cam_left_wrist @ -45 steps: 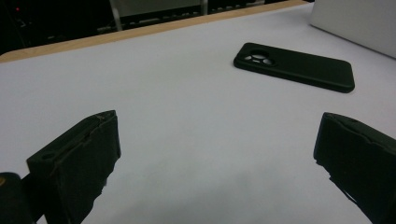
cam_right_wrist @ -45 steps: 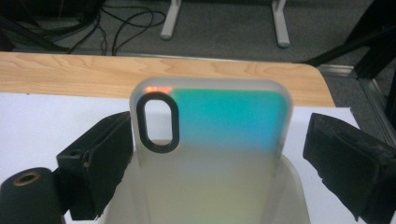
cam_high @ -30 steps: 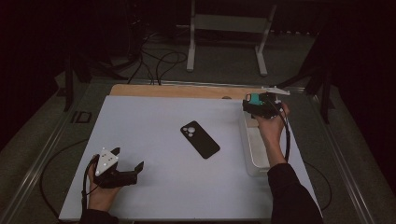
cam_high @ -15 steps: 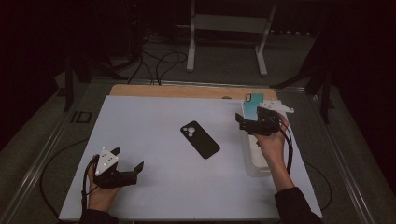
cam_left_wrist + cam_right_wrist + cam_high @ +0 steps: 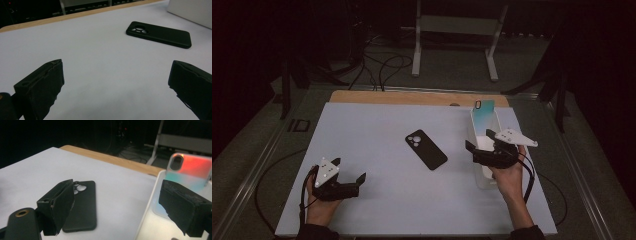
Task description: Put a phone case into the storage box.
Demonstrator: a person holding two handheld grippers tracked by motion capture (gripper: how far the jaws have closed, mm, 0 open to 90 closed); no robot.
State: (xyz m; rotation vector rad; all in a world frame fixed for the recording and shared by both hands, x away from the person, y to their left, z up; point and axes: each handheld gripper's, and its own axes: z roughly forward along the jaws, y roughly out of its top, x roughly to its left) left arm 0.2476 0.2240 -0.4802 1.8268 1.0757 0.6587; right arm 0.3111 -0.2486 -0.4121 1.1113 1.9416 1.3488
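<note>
Near the mat's (image 5: 362, 125) right edge, the white bin (image 5: 484, 177) holds a teal case (image 5: 482, 120) upright. R gripper (image 5: 478, 149), jaws wide w/ nothing between but just been closing slightly, could clip the bin wall heading for the black case (image 5: 426, 149) mid-mat. L gripper (image 5: 354, 179) released, front-left corner.

Black phone case (image 5: 426, 149) (white table (image 5: 377, 125))

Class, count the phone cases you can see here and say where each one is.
2: a black case lying flat mid-table; an iridescent case standing in the white bin on the right. More may hide inside the bin.
</note>
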